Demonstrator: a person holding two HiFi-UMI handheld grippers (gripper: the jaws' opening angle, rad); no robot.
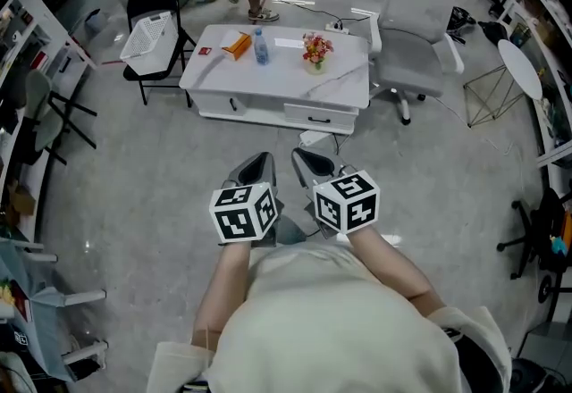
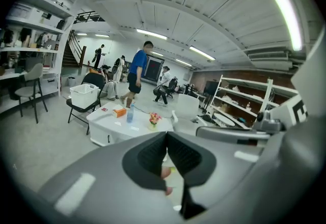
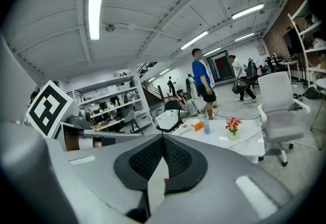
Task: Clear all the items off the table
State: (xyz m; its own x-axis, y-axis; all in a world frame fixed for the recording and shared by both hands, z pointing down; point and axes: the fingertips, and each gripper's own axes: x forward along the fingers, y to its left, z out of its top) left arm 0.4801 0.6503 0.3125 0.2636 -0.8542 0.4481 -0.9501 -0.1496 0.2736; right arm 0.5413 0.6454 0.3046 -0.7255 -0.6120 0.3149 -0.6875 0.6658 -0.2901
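The step in hand looks like the approach. The white table point(image 1: 268, 96) stands well ahead of the person, and neither tool is near it. The left gripper point(image 1: 261, 159) has its jaws pressed together with nothing between them. The right gripper point(image 1: 307, 159) is closed and empty in the same way.

To do this well, both pairs of jaws should part before they arrive at the table, and each arm should take the things on its own side. The white basket point(image 1: 147, 34), which sits on the black chair point(image 1: 161, 3) just left of the table, seems the likely place to put them. The left-hand pieces therefore have the shortest trip. The bottle is best taken round its middle, and the vase should be kept upright so the flowers don't spill.

Counted across the tabletop from left to right:
- one small red card point(image 1: 205, 51)
- one orange box point(image 1: 237, 45)
- one clear bottle point(image 1: 261, 46)
- one flat white slip point(image 1: 289, 43)
- one flower vase point(image 1: 315, 52)

There may be a second pale slip behind the box, but it is too small to tell. Right of the table stands one grey office chair point(image 1: 416, 34).
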